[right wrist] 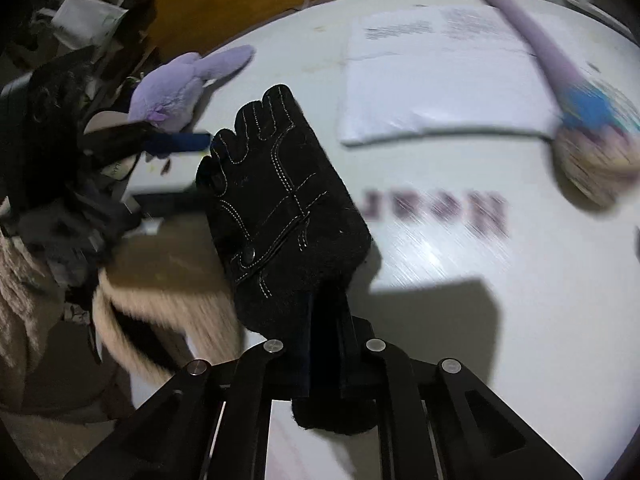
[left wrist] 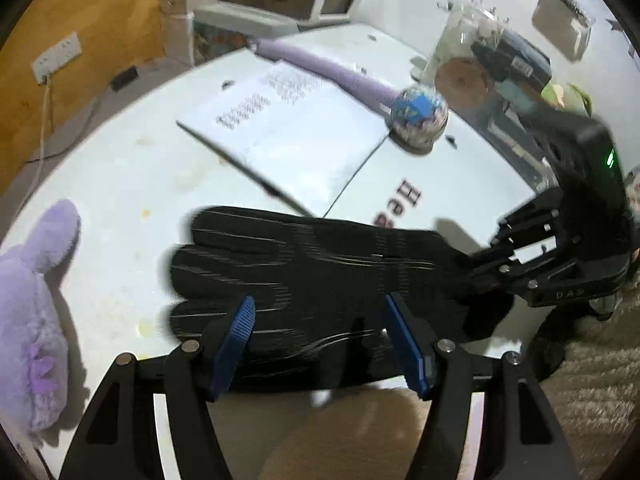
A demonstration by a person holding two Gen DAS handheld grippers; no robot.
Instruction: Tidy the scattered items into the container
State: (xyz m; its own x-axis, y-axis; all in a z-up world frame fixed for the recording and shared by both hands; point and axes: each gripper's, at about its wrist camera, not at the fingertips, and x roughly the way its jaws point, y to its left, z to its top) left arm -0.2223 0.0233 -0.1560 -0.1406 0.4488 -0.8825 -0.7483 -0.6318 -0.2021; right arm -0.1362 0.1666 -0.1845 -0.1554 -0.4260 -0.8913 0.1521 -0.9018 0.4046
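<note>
Between right tongs (right wrist: 324,344), black glove (right wrist: 280,200)

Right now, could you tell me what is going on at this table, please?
A person is working two handheld grippers over a white table. The right gripper is shut on the cuff of a black glove, holding it out over the table edge. The left gripper is open, its blue pads on either side of the glove. A purple plush toy, a paper sheet and a patterned ball lie on the table.

Both wrist views look closely across the white table (left wrist: 120,184), sharing the black glove (right wrist: 280,200).
</note>
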